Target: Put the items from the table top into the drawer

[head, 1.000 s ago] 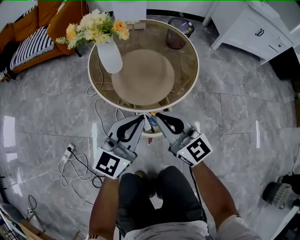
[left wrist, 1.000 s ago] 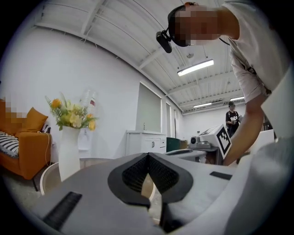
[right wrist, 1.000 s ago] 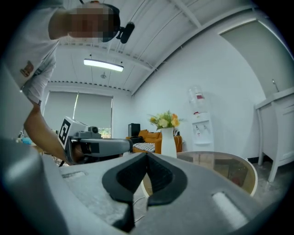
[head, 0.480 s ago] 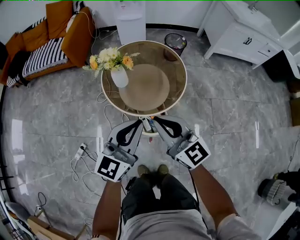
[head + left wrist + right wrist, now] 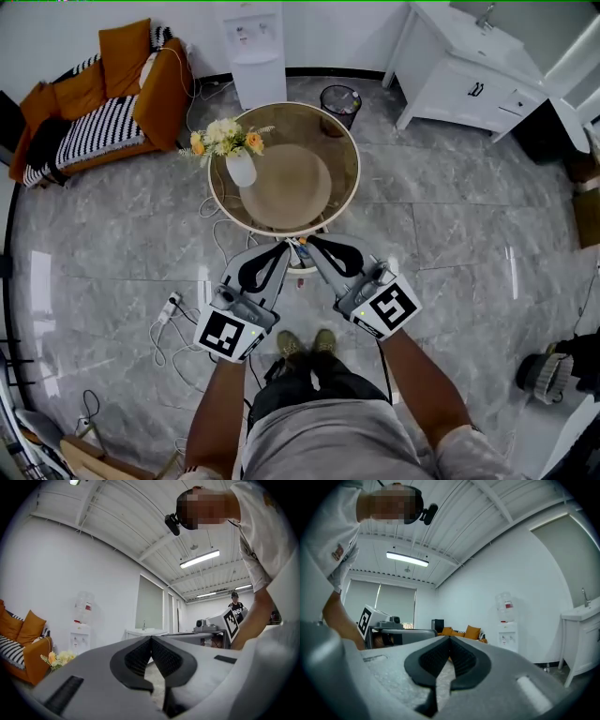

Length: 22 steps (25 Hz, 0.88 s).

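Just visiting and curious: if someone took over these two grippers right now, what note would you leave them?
Left gripper: shut, empty. Right gripper: shut, empty. Both point level toward the round table.
Table top: only the vase of flowers shows.
What may be the drawer sits under the near rim, mostly hidden.
Left: check it, shut it if open.

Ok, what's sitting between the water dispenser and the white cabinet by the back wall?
A small dark waste bin stands on the floor between the water dispenser and the white cabinet. The head view shows it.
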Tool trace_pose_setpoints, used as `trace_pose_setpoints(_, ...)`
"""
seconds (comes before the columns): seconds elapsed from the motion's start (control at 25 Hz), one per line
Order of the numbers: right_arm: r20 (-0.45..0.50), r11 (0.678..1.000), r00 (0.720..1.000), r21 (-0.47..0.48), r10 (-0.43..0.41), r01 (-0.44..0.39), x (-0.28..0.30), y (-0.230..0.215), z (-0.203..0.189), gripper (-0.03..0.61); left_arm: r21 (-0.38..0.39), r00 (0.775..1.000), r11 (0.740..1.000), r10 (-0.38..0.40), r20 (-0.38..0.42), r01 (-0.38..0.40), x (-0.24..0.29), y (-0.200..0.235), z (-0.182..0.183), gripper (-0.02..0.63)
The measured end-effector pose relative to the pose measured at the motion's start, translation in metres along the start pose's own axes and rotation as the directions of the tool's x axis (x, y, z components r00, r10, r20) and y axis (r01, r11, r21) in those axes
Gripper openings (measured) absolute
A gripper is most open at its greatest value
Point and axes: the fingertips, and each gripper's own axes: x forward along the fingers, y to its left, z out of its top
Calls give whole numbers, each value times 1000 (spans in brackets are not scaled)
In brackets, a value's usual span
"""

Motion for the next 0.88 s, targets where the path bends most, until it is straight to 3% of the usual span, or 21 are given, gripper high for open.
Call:
trace_pose_setpoints(0.4, 37, 1000, 999, 1, -17, 17, -25, 8, 28, -2, 22, 1000, 1000, -7, 18, 6, -7, -34, 25, 0)
trace_pose_setpoints(0.88, 35, 1000, 999, -20, 3, -2, -28, 22, 40, -2, 30, 1000, 1000, -2, 25, 1, -11, -38, 37, 0)
